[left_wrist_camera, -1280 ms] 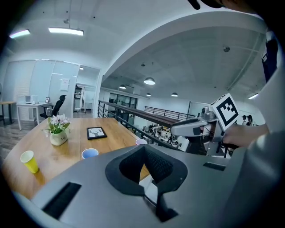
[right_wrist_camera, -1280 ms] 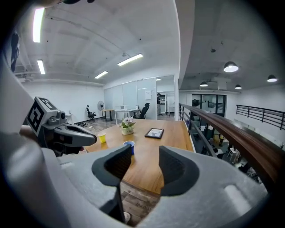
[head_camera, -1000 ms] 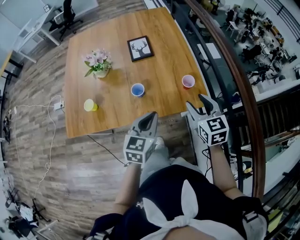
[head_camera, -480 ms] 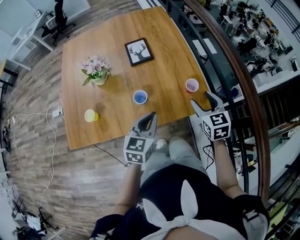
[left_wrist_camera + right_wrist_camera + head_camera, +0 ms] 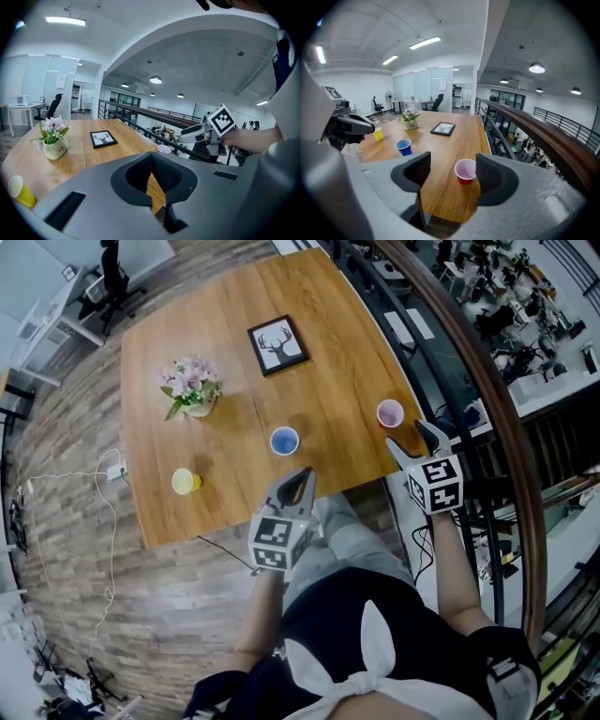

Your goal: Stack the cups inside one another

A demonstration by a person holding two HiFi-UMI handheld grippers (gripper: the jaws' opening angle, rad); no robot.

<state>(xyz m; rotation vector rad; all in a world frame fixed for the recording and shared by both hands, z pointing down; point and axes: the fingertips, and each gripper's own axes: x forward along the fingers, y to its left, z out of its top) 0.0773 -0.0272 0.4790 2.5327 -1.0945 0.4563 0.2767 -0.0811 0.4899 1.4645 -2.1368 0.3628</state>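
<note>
A flower pot (image 5: 192, 390) stands at upper left on the wooden tabletop (image 5: 234, 474), with a framed deer picture (image 5: 279, 344) at upper centre. A curved railing (image 5: 487, 399) runs down the right.

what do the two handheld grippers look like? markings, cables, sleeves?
Both alike: left claw and right claw are grey plastic with black ribbed pads, each carrying a white cube with black square markers. No cables visible. Forearms are bare; the person wears a dark top with a white knot.
</note>
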